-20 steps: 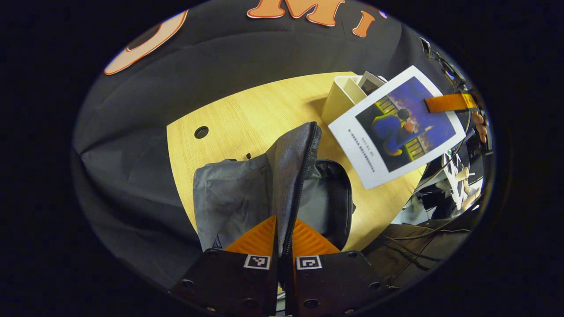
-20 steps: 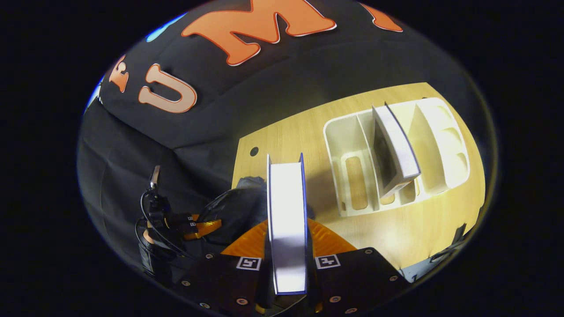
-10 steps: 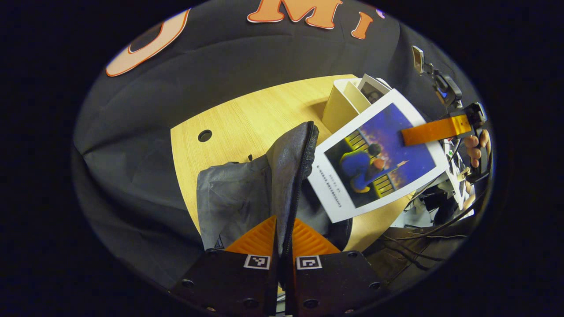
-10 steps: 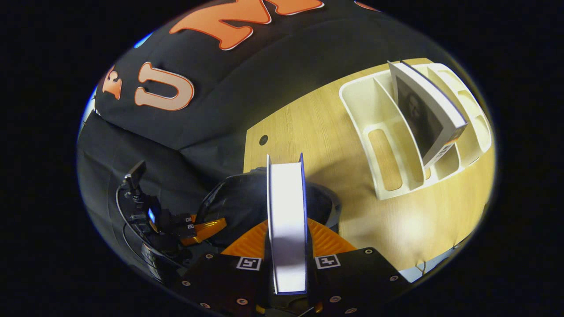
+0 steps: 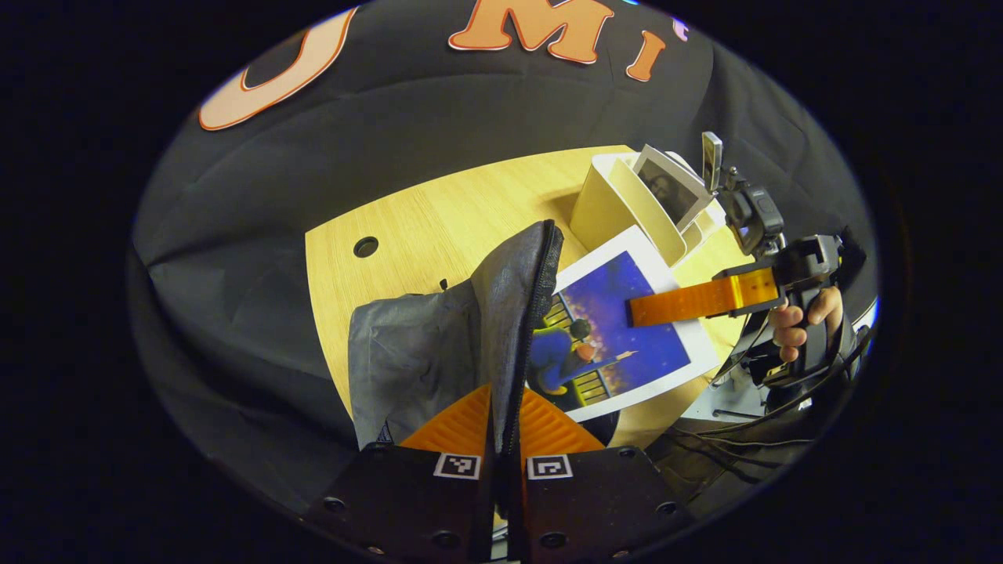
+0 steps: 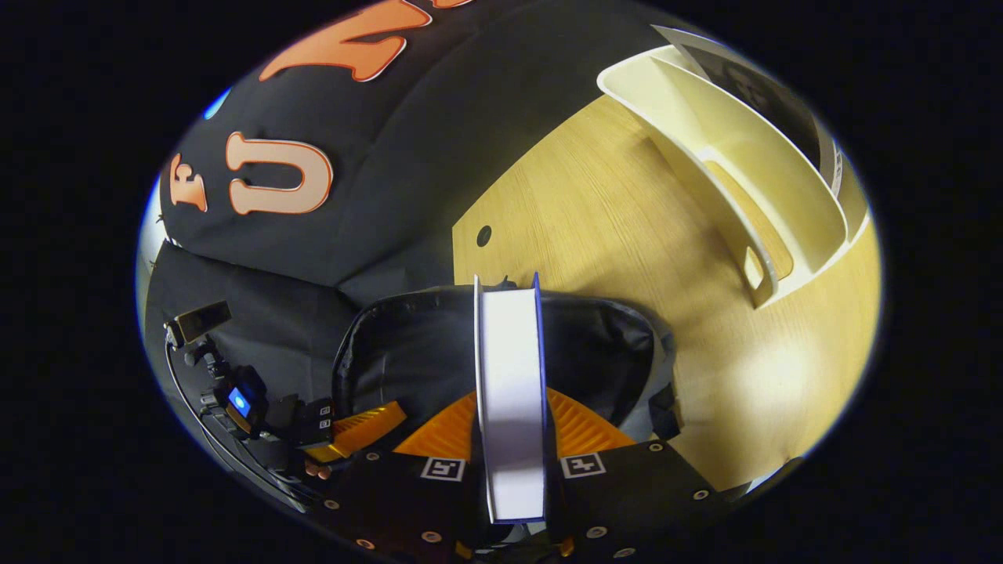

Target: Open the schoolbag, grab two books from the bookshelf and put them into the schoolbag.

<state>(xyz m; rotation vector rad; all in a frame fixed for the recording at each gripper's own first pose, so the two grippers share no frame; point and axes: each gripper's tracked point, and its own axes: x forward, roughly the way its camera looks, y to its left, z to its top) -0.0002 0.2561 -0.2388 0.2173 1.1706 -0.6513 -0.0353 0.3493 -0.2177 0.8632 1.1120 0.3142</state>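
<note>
Schoolbag (image 5: pixel 423 345) is already unzipped on the tabletop (image 5: pixel 439 211); its flap (image 5: pixel 517 313) is pinched and held up by the closed left hand-held gripper (image 5: pixel 501 427). Book 1 (image 5: pixel 627 329), clamped in the right hand-held gripper (image 6: pixel 511 423), is seen partly lowered into the bag's mouth, so its placement is judged nearly done. A second book (image 5: pixel 672 188) stands in the cream bookshelf (image 5: pixel 619 207), not yet fetched. Pale wood tabletop with a cable hole (image 5: pixel 365 247) is backed by black cloth (image 5: pixel 258 196).
</note>
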